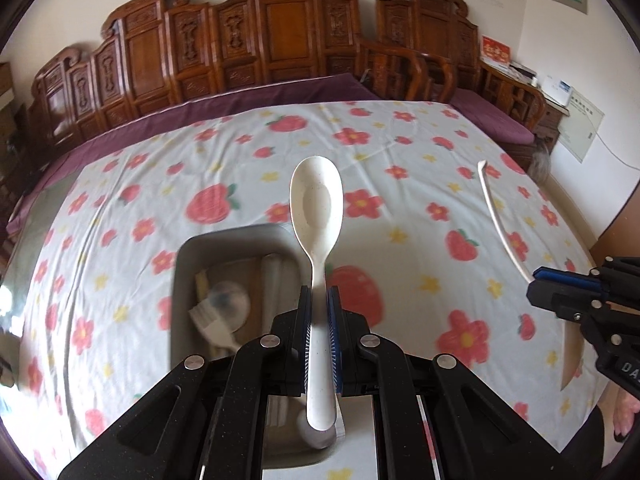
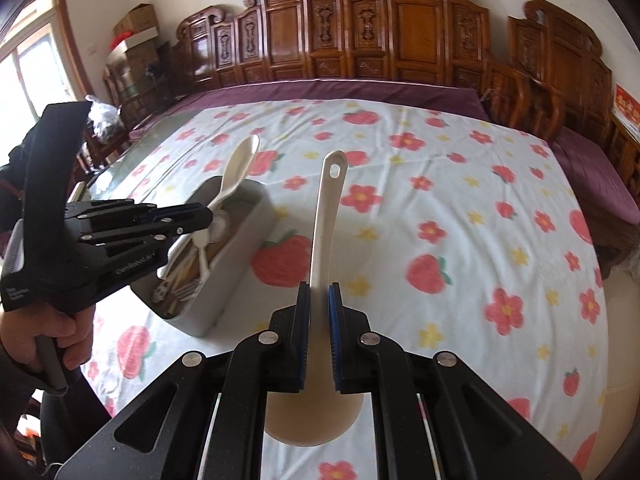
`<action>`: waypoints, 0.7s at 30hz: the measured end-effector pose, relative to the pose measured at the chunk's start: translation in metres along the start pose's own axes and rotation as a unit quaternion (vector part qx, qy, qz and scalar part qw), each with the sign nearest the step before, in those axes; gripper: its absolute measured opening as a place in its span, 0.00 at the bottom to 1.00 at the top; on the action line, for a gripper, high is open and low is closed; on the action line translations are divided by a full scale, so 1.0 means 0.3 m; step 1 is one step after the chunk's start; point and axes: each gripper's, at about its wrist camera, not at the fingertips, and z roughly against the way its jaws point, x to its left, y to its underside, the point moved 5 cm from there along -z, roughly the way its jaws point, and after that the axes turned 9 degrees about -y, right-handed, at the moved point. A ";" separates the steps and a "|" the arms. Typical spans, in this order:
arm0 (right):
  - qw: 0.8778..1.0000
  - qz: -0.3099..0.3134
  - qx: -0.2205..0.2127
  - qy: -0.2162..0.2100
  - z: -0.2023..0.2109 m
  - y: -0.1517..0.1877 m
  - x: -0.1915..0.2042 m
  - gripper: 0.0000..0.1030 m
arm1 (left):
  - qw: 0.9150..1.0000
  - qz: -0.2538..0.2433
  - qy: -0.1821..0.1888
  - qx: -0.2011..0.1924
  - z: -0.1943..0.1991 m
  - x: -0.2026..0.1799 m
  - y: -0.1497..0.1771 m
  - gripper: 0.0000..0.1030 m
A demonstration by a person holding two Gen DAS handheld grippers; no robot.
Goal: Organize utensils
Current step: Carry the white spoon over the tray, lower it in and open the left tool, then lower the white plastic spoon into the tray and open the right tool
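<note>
My left gripper [image 1: 319,300] is shut on the handle of a white spoon [image 1: 316,204], whose bowl points forward over the far rim of a grey bin [image 1: 180,264]. The bin holds several pale utensils [image 1: 224,308]. In the right wrist view the left gripper [image 2: 206,214] hovers above that bin [image 2: 240,264] with the spoon [image 2: 240,164] sticking out past it. My right gripper [image 2: 319,296] is shut on the neck of a white ladle [image 2: 326,208]; its holed handle points forward and its beige bowl sits under the jaws. From the left wrist view the right gripper [image 1: 536,284] and ladle handle [image 1: 496,216] hang at the right.
A flowered cloth [image 2: 460,208] covers the table. Carved wooden benches [image 1: 280,40] with purple cushions [image 2: 340,90] run along the far side. Stacked boxes [image 2: 136,36] stand at the back left. A hand [image 2: 60,336] grips the left tool's handle.
</note>
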 end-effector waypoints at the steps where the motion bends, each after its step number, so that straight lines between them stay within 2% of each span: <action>1: 1.000 0.002 0.000 -0.003 -0.006 -0.005 0.018 0.10 | 1.000 0.004 -0.002 0.001 -0.002 0.021 0.007 0.07; 9: 1.000 0.016 0.007 -0.024 -0.074 -0.055 0.140 0.10 | 0.999 0.024 -0.020 0.012 -0.030 0.141 0.060 0.08; 10: 0.999 0.016 0.007 -0.026 -0.082 -0.060 0.153 0.10 | 0.999 0.027 -0.019 0.013 -0.030 0.153 0.065 0.09; 12: 0.999 0.017 0.010 -0.034 -0.108 -0.072 0.184 0.10 | 0.999 0.031 -0.023 0.009 -0.022 0.177 0.077 0.20; 14: 0.999 0.018 0.013 -0.040 -0.140 -0.084 0.214 0.10 | 0.999 0.034 -0.025 0.004 -0.007 0.202 0.091 0.24; 21: 0.998 0.015 0.019 -0.065 -0.250 -0.115 0.312 0.10 | 0.998 0.046 -0.038 -0.008 0.055 0.308 0.162 0.26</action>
